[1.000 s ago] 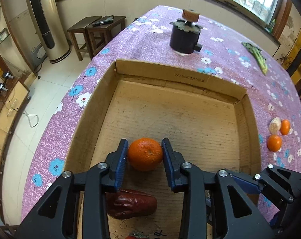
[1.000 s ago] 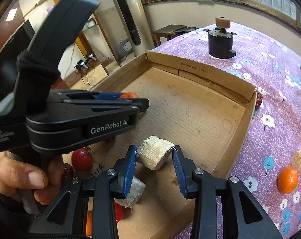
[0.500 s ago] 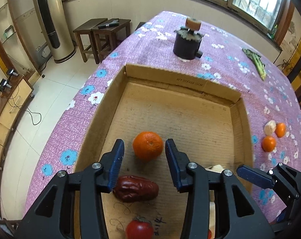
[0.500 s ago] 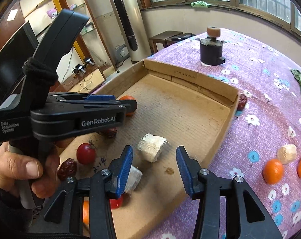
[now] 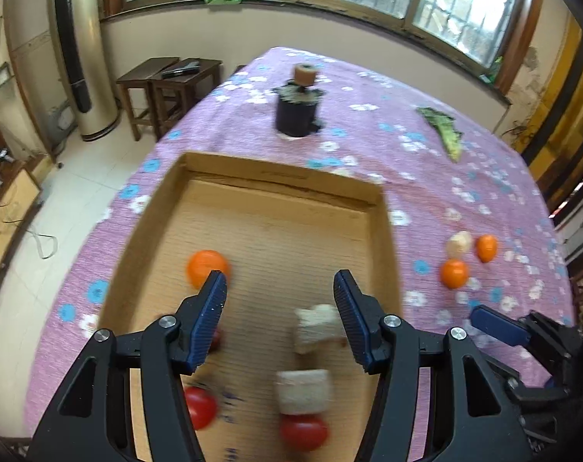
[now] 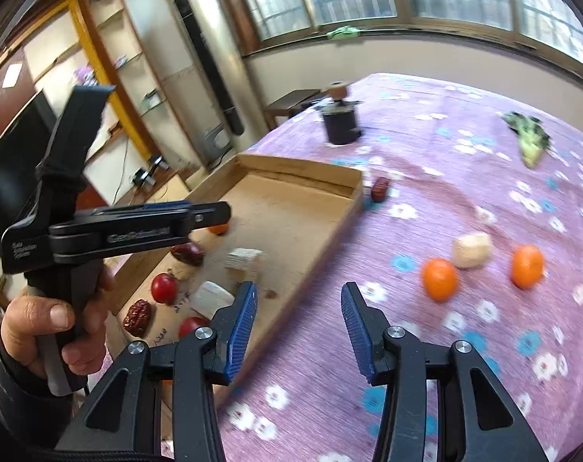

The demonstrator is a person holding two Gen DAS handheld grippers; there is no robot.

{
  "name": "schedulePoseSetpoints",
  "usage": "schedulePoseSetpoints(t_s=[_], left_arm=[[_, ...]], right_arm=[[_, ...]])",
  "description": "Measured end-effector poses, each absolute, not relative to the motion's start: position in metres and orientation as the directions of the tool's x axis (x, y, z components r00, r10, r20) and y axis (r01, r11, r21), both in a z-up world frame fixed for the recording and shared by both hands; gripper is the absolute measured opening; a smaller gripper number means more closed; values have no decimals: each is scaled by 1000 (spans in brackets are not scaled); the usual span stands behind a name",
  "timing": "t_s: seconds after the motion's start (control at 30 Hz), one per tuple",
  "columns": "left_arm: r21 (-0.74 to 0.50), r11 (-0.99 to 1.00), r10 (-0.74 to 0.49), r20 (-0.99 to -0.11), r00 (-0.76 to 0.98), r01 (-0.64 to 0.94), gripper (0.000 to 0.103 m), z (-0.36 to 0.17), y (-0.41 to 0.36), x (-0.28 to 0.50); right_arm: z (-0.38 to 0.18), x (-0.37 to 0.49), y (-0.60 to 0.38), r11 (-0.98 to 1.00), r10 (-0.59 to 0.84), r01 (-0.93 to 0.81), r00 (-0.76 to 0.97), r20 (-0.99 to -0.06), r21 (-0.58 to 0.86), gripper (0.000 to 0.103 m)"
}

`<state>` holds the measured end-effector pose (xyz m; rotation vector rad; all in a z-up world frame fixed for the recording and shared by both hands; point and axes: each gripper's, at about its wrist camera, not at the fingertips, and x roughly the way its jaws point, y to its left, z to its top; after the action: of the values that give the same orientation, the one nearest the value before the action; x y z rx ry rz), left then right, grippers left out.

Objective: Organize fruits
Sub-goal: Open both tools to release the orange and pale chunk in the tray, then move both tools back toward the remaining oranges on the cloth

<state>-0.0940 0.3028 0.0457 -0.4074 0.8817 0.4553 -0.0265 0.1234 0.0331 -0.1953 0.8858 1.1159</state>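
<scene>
Purple flowered tablecloth (image 6: 464, 161) fills my right view: my right gripper (image 6: 299, 321) gapes wide and empty, two round orange mandarins (image 6: 439, 279) upper right of its fingers. My left gripper (image 5: 279, 308) spreads wide, empty, over the shallow cardboard box (image 5: 279, 183).

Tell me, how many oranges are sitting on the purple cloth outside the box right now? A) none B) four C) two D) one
C: two oranges, one nearer and one farther right, lie on the tablecloth beside a pale chunk, outside the cardboard box.
</scene>
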Motion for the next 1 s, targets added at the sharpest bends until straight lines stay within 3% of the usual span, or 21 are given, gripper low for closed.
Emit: schedulePoseSetpoints(t_s=[0.5,0.8,1.0], left_arm=[[-199,900,86,-791,606,-387,57,57,229,-62],[-240,918,-25,-829,559,-315,56,26,194,-27],[-210,919,-8,-857,516,-334,55,5,203,-18]], right_arm=[[25,13,56,587,661,-758,244,-710,286,47],[25,28,34,624,647,-728,278,-710,283,47],[22,40,24,653,637,-700,300,-710,290,47]])
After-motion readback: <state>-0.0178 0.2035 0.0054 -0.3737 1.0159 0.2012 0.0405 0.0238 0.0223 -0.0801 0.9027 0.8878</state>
